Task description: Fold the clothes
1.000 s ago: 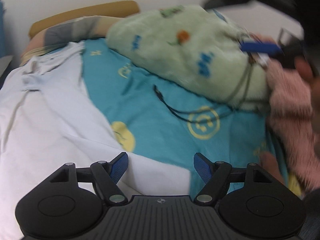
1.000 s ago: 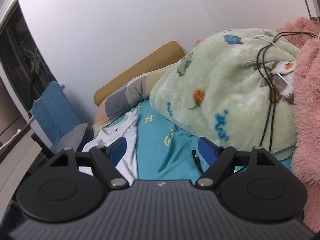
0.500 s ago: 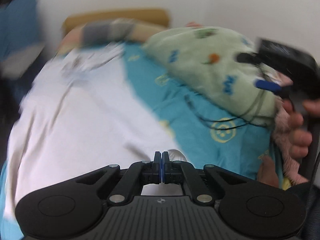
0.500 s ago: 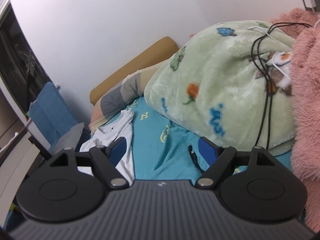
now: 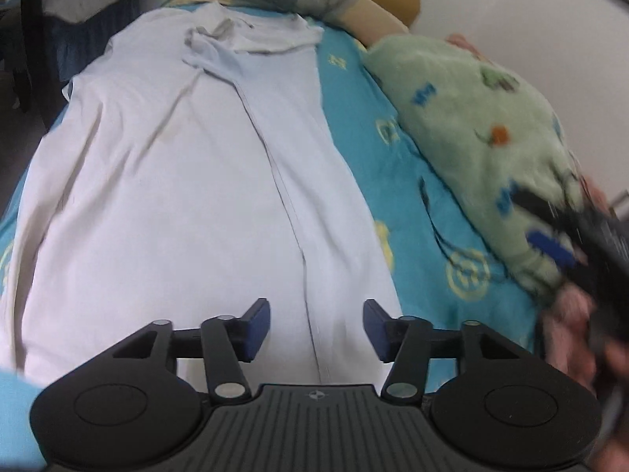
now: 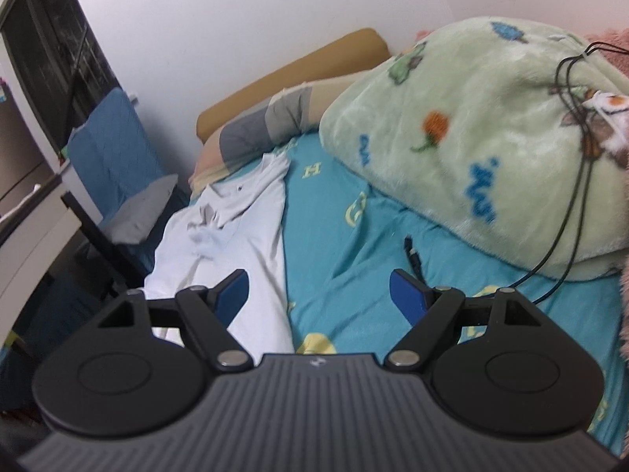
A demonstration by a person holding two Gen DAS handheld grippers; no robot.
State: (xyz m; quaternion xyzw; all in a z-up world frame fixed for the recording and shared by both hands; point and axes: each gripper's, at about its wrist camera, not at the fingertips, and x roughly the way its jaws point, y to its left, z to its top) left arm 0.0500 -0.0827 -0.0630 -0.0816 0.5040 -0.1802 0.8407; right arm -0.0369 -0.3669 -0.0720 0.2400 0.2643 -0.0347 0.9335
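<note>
A white shirt lies spread lengthwise on the teal bed sheet, its right side folded in along a long seam, its collar at the far end. My left gripper hovers over the shirt's near hem, jaws opening, nothing between the blue pads. In the right wrist view the same shirt lies left of centre. My right gripper stands open above the shirt's right edge and the sheet, holding nothing. It also shows blurred at the right edge of the left wrist view, as the right gripper.
A green fleece blanket is heaped on the bed's right side, with black cables trailing over it onto the sheet. A pink fluffy blanket lies at far right. Striped pillow and headboard at the far end; a blue chair stands left of the bed.
The left gripper shut, swung left over the white shirt, then opened again with nothing in it. The right gripper stayed open and moved a little toward the bed.
</note>
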